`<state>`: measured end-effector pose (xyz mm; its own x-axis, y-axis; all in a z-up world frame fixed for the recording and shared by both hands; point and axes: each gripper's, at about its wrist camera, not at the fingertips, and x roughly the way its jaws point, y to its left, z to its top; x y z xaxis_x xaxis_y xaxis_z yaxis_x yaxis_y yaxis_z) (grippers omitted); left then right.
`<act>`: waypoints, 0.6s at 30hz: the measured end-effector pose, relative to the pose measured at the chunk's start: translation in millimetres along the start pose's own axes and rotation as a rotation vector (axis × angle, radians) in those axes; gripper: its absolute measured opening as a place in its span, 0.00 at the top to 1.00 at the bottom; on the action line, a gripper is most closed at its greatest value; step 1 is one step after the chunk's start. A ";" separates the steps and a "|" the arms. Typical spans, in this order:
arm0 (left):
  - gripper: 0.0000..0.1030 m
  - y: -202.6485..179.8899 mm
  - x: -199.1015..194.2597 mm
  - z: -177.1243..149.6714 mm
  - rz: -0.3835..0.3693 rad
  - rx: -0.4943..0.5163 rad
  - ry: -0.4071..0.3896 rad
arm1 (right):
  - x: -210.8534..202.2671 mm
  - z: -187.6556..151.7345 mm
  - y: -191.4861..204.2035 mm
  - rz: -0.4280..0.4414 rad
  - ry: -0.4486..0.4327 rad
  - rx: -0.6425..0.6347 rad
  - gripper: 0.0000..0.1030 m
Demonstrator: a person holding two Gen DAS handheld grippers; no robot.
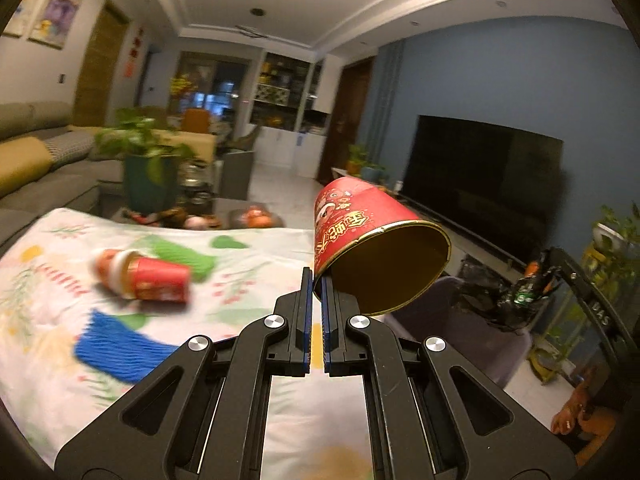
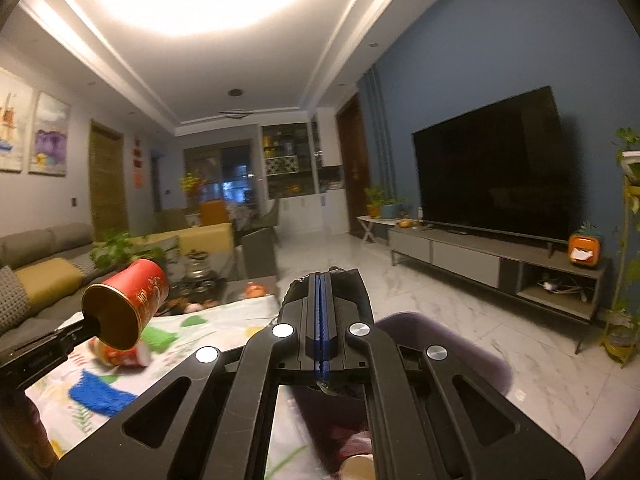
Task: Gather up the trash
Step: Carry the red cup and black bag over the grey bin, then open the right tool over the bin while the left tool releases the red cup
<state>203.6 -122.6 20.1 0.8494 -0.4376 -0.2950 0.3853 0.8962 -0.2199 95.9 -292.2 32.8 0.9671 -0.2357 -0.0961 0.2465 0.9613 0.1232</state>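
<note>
My left gripper [image 1: 317, 280] is shut on the rim of a large red paper cup [image 1: 360, 216] with a gold inside, held in the air over the table's right edge. The same cup [image 2: 132, 300] shows at the left of the right wrist view. A second red cup [image 1: 156, 280] lies on its side on the flowered tablecloth [image 1: 248, 280]. A blue foam net [image 1: 116, 348] and a green foam net [image 1: 180, 256] lie near it. My right gripper [image 2: 320, 280] is shut on the edge of a black trash bag [image 2: 342, 276], also seen to the right as the black trash bag [image 1: 500, 304].
A purple-grey rounded bin [image 2: 440, 344] stands just right of the table, below the bag. A potted plant [image 1: 150, 176] and fruit sit at the table's far end. A sofa [image 1: 36, 168] runs along the left; a TV [image 2: 492, 176] on a low cabinet stands right.
</note>
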 end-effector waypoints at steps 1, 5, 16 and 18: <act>0.97 -9.9 6.6 -0.8 -0.020 0.006 0.006 | 1.1 0.1 -8.4 -0.015 0.001 0.007 0.99; 0.97 -40.6 30.3 -7.5 -0.077 0.031 0.030 | 7.7 -3.6 -26.1 -0.045 0.011 0.018 0.99; 0.97 -87.6 78.9 -29.2 -0.154 0.090 0.090 | 15.5 -15.0 -47.6 -0.065 0.028 0.024 0.99; 0.97 -92.5 84.5 -32.1 -0.159 0.096 0.099 | 18.8 -14.2 -47.1 -0.065 0.029 0.019 0.99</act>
<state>228.1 -244.7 -14.3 0.7373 -0.5752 -0.3544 0.5484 0.8159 -0.1833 101.5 -339.9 11.2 0.9469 -0.2925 -0.1331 0.3097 0.9412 0.1350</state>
